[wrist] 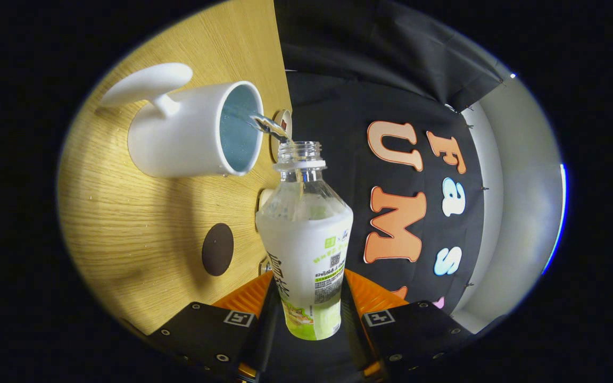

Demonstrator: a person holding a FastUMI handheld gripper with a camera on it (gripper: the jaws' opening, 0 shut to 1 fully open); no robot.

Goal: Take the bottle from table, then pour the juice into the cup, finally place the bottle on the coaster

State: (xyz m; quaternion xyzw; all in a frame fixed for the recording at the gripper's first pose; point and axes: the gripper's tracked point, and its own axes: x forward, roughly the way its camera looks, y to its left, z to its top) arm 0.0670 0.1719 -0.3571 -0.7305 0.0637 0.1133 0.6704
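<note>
A clear plastic bottle (306,239) with a white and green label is clamped between the two fingers of the gripper (309,314), which are pressed on its lower part from both sides. The bottle is uncapped and is tipped so that its open mouth is turned toward a white mug (179,138). A thin stream of clear liquid (269,126) is seen between the bottle mouth and the mug opening, and it passes over the rim into the mug. The inside of the mug looks pale blue, and its large handle is turned away from the bottle. The mug is placed on a light wooden table (125,223), far beyond the fingers. A small dark round coaster (217,249) lies on the same table, nearer to the fingers than the mug and just to the left of the bottle body. Nothing rests on the coaster.
</note>
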